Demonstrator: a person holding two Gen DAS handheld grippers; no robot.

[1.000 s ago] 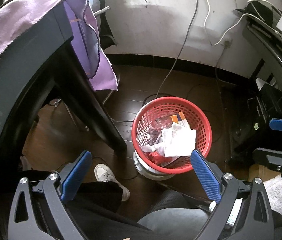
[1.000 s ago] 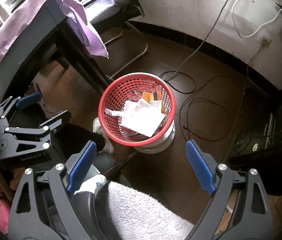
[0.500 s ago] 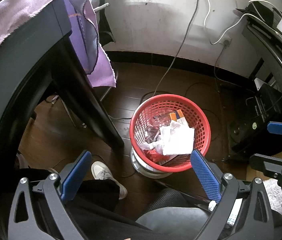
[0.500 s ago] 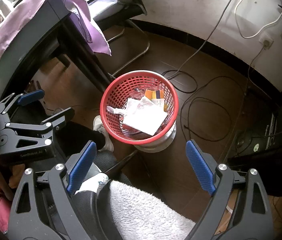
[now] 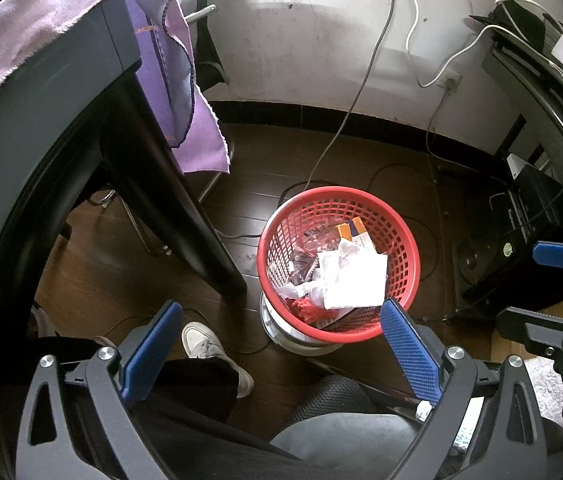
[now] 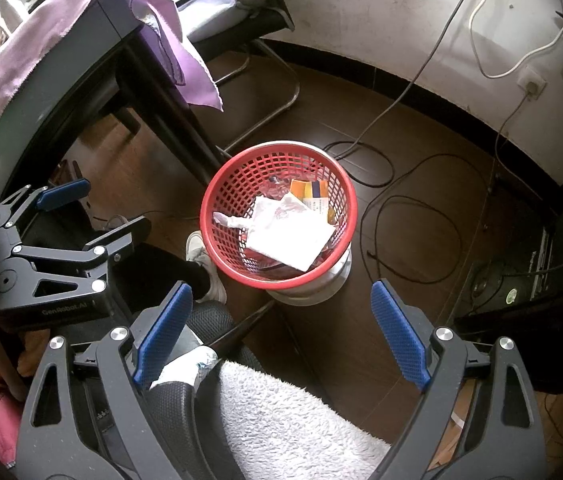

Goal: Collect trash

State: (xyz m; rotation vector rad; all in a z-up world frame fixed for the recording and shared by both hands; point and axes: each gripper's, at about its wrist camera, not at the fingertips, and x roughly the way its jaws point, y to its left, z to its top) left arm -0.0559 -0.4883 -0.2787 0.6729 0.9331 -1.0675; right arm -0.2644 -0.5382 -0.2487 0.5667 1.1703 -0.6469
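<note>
A red mesh trash basket [image 5: 397, 224] stands on the dark wood floor; it also shows in the right wrist view [image 6: 237, 168]. Inside lie white crumpled paper [image 5: 355, 278] [image 6: 287, 236], an orange and white box [image 5: 355, 230] [image 6: 313, 196] and clear wrappers. My left gripper [image 5: 277, 344] is open and empty, held above and in front of the basket. My right gripper [image 6: 281, 320] is open and empty, also above the basket's near side. Each gripper shows at the edge of the other's view.
A dark table [image 5: 61, 92] with a purple cloth [image 5: 185, 92] stands left of the basket. Cables [image 6: 413, 216] lie on the floor to the right. Black electronics [image 5: 537, 216] stand at right. My shoe [image 5: 205, 344] and a chair seat [image 6: 281, 412] are below.
Both grippers have drawn back and up a little from the basket, which now looks slightly smaller and farther. Both stay open and empty.
</note>
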